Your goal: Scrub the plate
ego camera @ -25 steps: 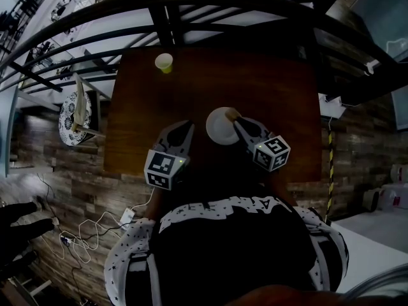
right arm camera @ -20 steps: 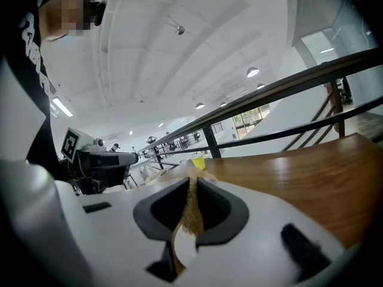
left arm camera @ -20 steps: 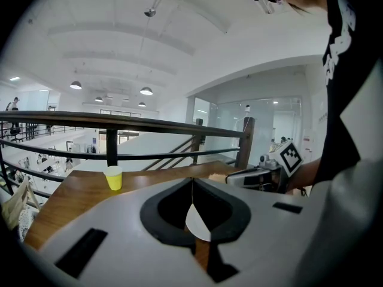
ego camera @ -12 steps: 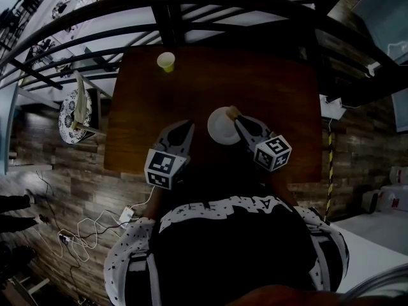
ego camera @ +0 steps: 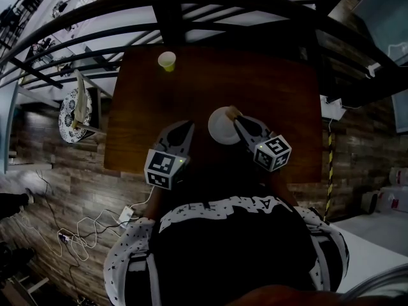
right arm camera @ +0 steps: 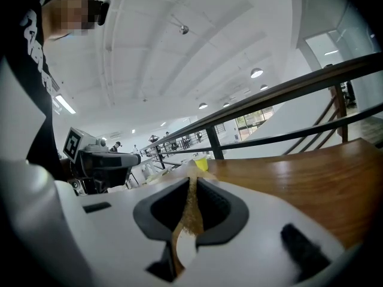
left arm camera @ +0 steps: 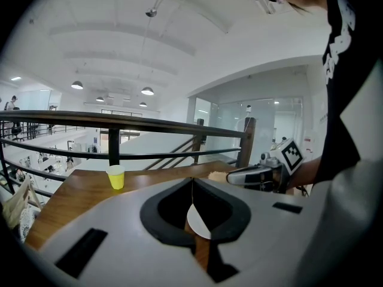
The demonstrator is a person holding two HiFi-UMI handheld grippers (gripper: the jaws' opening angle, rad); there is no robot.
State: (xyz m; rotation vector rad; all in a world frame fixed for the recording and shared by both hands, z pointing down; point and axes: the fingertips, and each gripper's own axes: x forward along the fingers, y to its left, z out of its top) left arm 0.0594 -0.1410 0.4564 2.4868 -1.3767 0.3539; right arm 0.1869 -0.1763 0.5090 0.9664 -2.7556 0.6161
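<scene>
A thin tan scrub pad (right arm camera: 190, 211) is being gripped edge-on by the right gripper (right arm camera: 191, 181), w/ the jaws closed tight on it. In the head view the pad is being held at the far right rim of the white plate (ego camera: 221, 127). It is prob. touching the rim, though the dim picture leaves contact unsure. The plate is lying flat near the middle of the brown wooden table (ego camera: 268, 88), closer to its near edge.

The left gripper (left arm camera: 191, 183) is being held just left of the plate and apart from it. Its jaws are pressed together at the tips w/ nothing between them; the plate is being seen past them only.

A yellow cup (ego camera: 166, 60) is standing upright at the far left of the table, well apart from the plate.

A black-and-white square marker is being shown on each gripper's cube (ego camera: 273, 153). White print on the person's black shirt (ego camera: 229, 247) is too blurred to be read.
</scene>
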